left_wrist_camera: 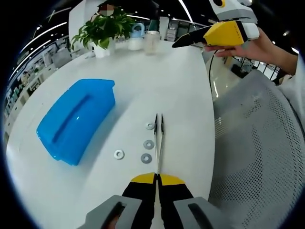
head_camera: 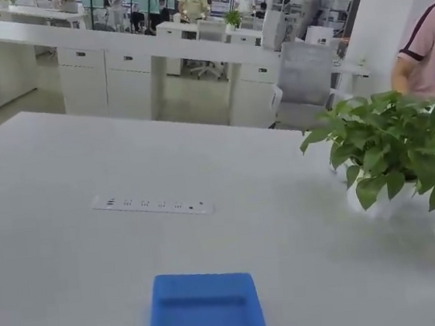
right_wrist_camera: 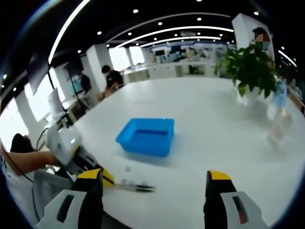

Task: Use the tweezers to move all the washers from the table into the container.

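In the left gripper view the left gripper (left_wrist_camera: 157, 179) is clamped on the rear end of the tweezers (left_wrist_camera: 159, 143). Its yellow-tipped jaws press together around the handle. The thin prongs run straight ahead, low over the white table (left_wrist_camera: 190, 95); I cannot tell whether their tips touch the surface. Four washers (left_wrist_camera: 148, 144) lie flat on the table. Three sit in a loose line just left of the prongs, the farthest of them beside the tips. The fourth lies further left, toward the blue container (left_wrist_camera: 76, 119), which stands apart from them all. Beyond, at the table's right edge, a hand (left_wrist_camera: 259, 47) holds the right gripper (left_wrist_camera: 181, 43) raised above the surface, pointing in over it. The right gripper view shows that gripper's own jaws released and wide apart. There the left gripper (right_wrist_camera: 71, 152) reaches in from the left, and the washers are tiny specks beside the tweezers, too small to count. In the head view the container is cut off by the bottom edge, a power strip (head_camera: 152, 205) lies beyond it, and a potted plant (head_camera: 391, 148) stands at the far right.
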